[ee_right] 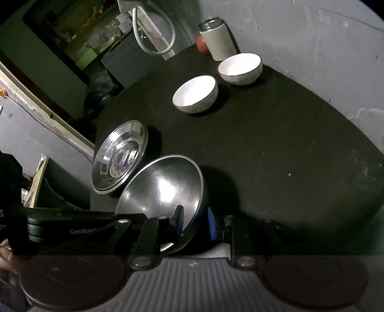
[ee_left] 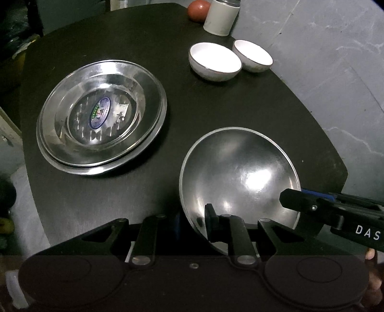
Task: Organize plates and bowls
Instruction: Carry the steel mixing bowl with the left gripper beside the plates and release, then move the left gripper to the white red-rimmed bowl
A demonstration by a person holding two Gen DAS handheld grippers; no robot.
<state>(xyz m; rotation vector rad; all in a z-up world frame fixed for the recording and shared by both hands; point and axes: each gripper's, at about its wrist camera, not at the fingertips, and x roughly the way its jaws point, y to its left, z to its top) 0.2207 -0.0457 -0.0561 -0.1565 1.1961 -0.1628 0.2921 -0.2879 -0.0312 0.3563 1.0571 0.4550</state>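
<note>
A large steel bowl [ee_left: 242, 175] is tilted above the black table [ee_left: 216, 105]. My left gripper [ee_left: 192, 223] grips its near rim, one finger inside the bowl. My right gripper [ee_right: 194, 223] grips the opposite rim, blue pads either side of it; it shows in the left wrist view [ee_left: 302, 192]. The bowl [ee_right: 165, 189] also shows in the right wrist view. Two stacked steel plates [ee_left: 100, 117] lie at the left, also seen in the right wrist view [ee_right: 120, 156]. Two white bowls [ee_left: 214, 61] [ee_left: 253, 55] stand at the back, also in the right wrist view [ee_right: 195, 93] [ee_right: 240, 68].
A white canister [ee_left: 222, 16] and a red round object [ee_left: 198, 9] stand at the table's far edge. A grey wall [ee_left: 336, 72] runs along the right side. Clutter and a hose [ee_right: 153, 31] lie beyond the table's left.
</note>
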